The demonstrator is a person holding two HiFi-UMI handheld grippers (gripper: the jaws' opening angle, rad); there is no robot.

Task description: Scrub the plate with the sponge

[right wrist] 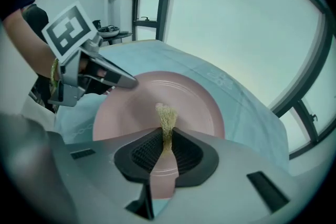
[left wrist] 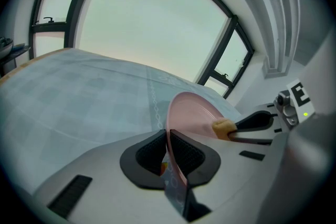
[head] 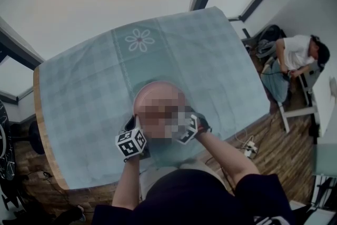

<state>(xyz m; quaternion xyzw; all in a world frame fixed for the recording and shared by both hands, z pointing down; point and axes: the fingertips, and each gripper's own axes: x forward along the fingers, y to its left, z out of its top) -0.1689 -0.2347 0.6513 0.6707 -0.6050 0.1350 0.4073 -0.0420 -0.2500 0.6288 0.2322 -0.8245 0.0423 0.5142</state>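
A pink plate (head: pixel 152 93) is near the front of the table with the teal checked cloth (head: pixel 95 87); a mosaic patch covers its near part. My left gripper (left wrist: pixel 168 152) is shut on the plate's (left wrist: pixel 191 112) rim and holds it tilted up on edge. My right gripper (right wrist: pixel 167 147) is shut on a yellow sponge (right wrist: pixel 166 114), squeezed thin, against the plate's (right wrist: pixel 197 107) face. In the left gripper view the sponge (left wrist: pixel 222 126) shows at the right gripper's tip (left wrist: pixel 254 122). The left gripper (right wrist: pixel 107 75) grips the rim at the upper left of the right gripper view.
The table's wooden edge (head: pixel 45 139) runs along the left and front. A person (head: pixel 297 52) sits at the right beside the table. A power strip (head: pixel 250 148) and cables lie on the wooden floor. Windows stand behind the table.
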